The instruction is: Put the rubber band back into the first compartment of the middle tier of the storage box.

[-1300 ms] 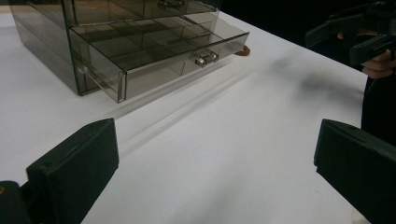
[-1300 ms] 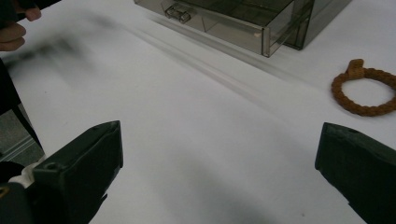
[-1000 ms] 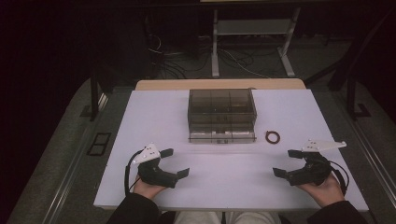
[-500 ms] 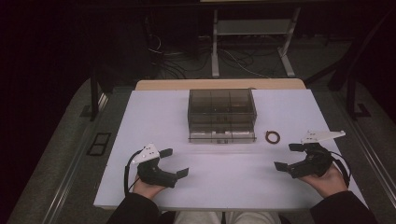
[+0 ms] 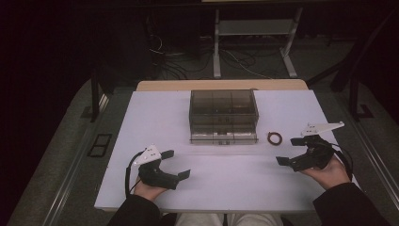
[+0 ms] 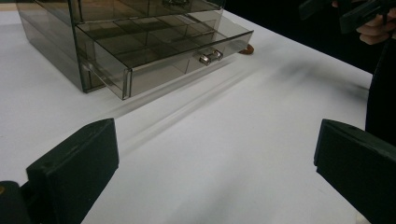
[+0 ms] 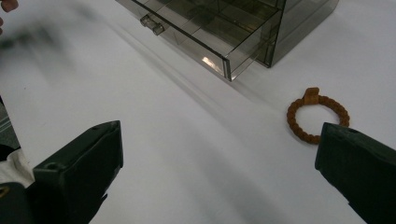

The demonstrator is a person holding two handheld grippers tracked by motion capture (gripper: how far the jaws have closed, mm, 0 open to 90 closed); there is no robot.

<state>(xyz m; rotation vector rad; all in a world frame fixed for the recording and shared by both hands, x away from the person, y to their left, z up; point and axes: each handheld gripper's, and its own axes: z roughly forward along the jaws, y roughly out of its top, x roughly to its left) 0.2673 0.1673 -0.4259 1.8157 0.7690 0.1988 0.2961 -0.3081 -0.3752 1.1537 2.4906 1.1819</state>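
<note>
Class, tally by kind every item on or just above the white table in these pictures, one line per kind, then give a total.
Hand-held gripper: 2 (left, right)
Smoky clear drawer box: 1
Brown braided ring: 1
Total: 4

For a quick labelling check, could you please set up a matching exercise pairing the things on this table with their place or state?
Things:
1. drawer
2. ring
3. left tool
4. right tool

States:
A. open, held near the table's front left
B. pulled out of the smoky clear box
C. open, held just in front of the ring
D. lying on the table right of the box

Pairs: 1-B, 2-D, 3-A, 4-C
</note>
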